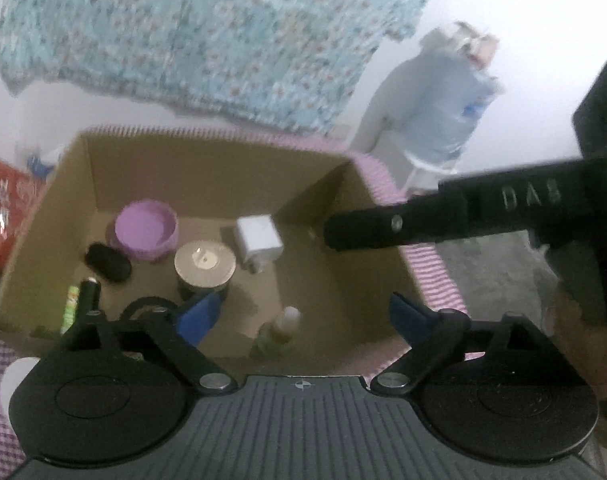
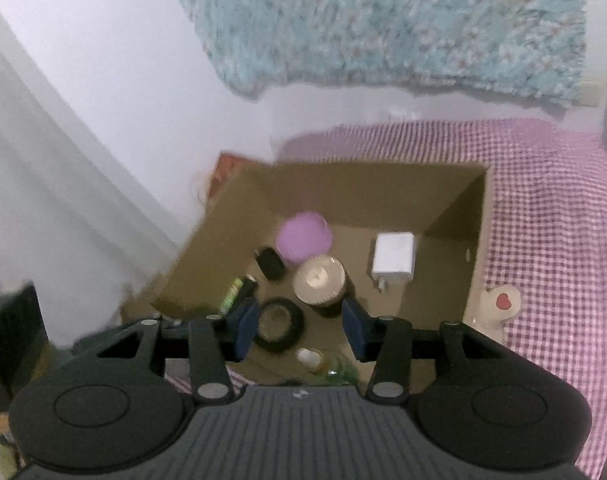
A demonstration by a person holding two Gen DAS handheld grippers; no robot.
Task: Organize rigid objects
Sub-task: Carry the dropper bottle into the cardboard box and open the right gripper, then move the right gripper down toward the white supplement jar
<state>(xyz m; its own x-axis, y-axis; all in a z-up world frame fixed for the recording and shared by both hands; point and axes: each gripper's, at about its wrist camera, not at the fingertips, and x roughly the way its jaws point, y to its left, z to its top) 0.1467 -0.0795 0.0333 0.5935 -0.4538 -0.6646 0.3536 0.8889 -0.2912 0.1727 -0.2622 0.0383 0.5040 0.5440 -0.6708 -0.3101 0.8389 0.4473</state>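
**Box nearly filled, both grippers empty above it**

Fingers come first, nearest our cameras. Our left gripper (image 1: pixel 303 316) hangs over the near edge of the cardboard box (image 1: pixel 207 168) with its blue fingers (image 1: pixel 199 316) spread wide and nothing between them. Our right gripper (image 2: pixel 299 328) hovers over the same box, its fingers (image 2: pixel 245 326) partly apart and also empty.

Just inside the box's near wall lies a small clear bottle with a white cap (image 2: pixel 315 360), with a black ring (image 2: pixel 279 324) and a green tube (image 2: pixel 231 296) beside it toward the box's left wall. At the middle of the box stands a dark jar with a tan lid (image 2: pixel 319 278). Beyond it, toward the box's far wall, sit a black oval case (image 2: pixel 271 262), a purple bowl (image 2: pixel 303 236) and a white charger block (image 2: pixel 393 258).

We judge the sorting well advanced: seven rigid items already rest in the box. Outside it, on the checked cloth right of the box, a pale item with a red heart (image 2: pixel 501 300) may remain; we cannot tell whether it belongs to the task.
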